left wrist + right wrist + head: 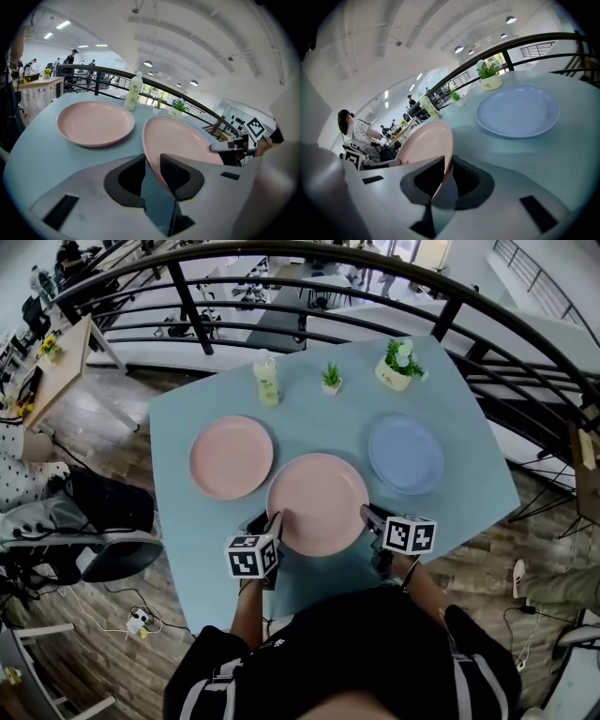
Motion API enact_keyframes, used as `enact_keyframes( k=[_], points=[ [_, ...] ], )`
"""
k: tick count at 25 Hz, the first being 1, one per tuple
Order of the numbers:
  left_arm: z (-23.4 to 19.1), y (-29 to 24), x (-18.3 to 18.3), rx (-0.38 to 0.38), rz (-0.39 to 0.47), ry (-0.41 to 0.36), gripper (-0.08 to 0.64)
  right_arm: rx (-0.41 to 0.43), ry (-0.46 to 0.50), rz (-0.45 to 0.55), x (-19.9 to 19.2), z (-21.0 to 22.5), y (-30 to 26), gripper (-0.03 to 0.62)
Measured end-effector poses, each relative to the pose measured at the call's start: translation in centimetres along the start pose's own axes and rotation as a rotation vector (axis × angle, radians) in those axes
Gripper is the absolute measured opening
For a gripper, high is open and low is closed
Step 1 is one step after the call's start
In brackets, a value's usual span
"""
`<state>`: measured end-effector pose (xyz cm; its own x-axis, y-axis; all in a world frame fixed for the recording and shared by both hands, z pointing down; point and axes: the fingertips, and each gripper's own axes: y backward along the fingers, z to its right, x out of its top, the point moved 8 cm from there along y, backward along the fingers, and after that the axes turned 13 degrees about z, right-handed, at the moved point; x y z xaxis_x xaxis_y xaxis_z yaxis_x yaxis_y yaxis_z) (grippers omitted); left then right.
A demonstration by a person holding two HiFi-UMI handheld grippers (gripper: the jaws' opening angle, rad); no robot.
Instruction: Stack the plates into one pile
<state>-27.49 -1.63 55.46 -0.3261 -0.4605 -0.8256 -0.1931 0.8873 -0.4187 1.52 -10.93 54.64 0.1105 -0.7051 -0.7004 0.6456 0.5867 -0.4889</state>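
A large pink plate (317, 501) sits at the near middle of the light blue table (309, 409). My left gripper (272, 524) is shut on its near left rim, and my right gripper (367, 515) is shut on its near right rim. In the left gripper view the large pink plate (180, 140) runs between the jaws, with my right gripper (234, 147) at its far edge. A smaller pink plate (232, 456) lies to the left, and a blue plate (405, 453) lies to the right. The right gripper view shows the large pink plate (426, 140) and the blue plate (518, 110).
A pale green bottle (267, 379), a small potted plant (331, 379) and a flower pot (400, 365) stand along the table's far side. A dark railing (375, 268) curves behind the table. A chair and a bag (103, 512) sit on the floor at left.
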Motion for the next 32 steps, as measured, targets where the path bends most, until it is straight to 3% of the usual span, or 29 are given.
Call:
enact_keyframes(
  k=[11, 21, 32],
  points=[
    [2.3, -1.6, 0.3, -0.06, 0.025, 0.02, 0.1, -0.058, -0.014, 0.062, 1.7, 1.5, 1.7, 0.049],
    [5.2, -2.6, 0.6, 0.01, 0.046, 0.013, 0.1, 0.014, -0.051, 0.083, 3.9, 4.3, 1.7, 0.048],
    [13.4, -7.3, 1.3, 0.027, 0.053, -0.043, 0.1, 0.068, -0.061, 0.138, 9.2, 11.5, 5.2, 0.048]
  ],
)
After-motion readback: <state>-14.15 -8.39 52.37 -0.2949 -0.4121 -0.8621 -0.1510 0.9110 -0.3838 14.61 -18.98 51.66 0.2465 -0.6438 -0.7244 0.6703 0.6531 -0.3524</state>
